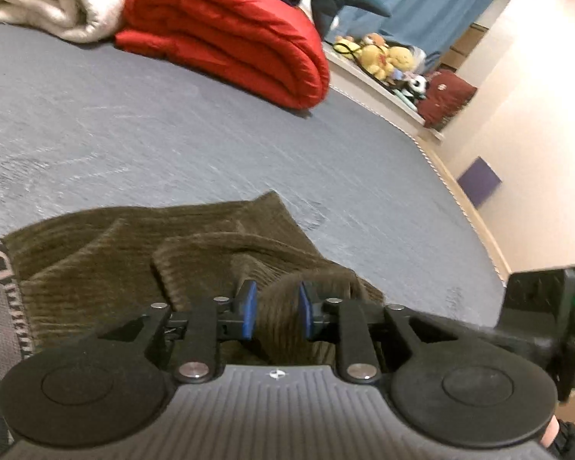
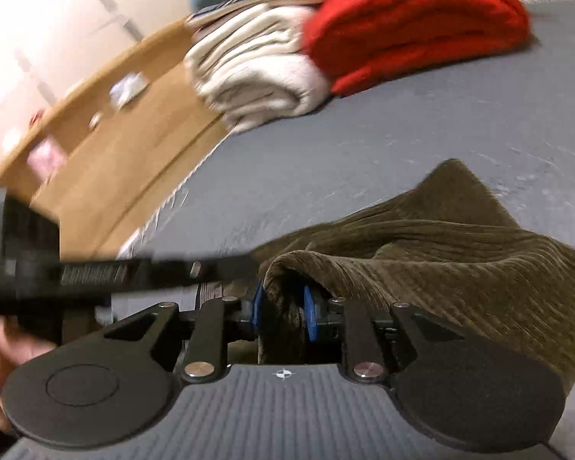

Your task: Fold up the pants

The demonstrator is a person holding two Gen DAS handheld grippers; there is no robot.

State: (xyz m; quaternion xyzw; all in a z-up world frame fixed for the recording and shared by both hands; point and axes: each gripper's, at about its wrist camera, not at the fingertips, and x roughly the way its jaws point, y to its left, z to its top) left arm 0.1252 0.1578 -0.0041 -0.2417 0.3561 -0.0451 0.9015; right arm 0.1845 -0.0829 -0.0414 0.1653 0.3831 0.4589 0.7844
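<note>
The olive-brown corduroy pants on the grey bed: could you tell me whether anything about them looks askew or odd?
Nothing looks damaged. The olive-brown corduroy pants lie rumpled rather than flat, one corner peaking upward on the grey bed. The left claw and right claw each pinch a bunched fold of the fabric.

A: Pants (image 1: 142, 268) run off the left edge, waistband lettering chopped after a "B".

B: Right view, the dark bar (image 2: 107, 272) left of the pants (image 2: 460, 268) is smeared, print unreadable; the wooden shelf (image 2: 107, 145) beyond is blurred, its small items unidentifiable.
</note>
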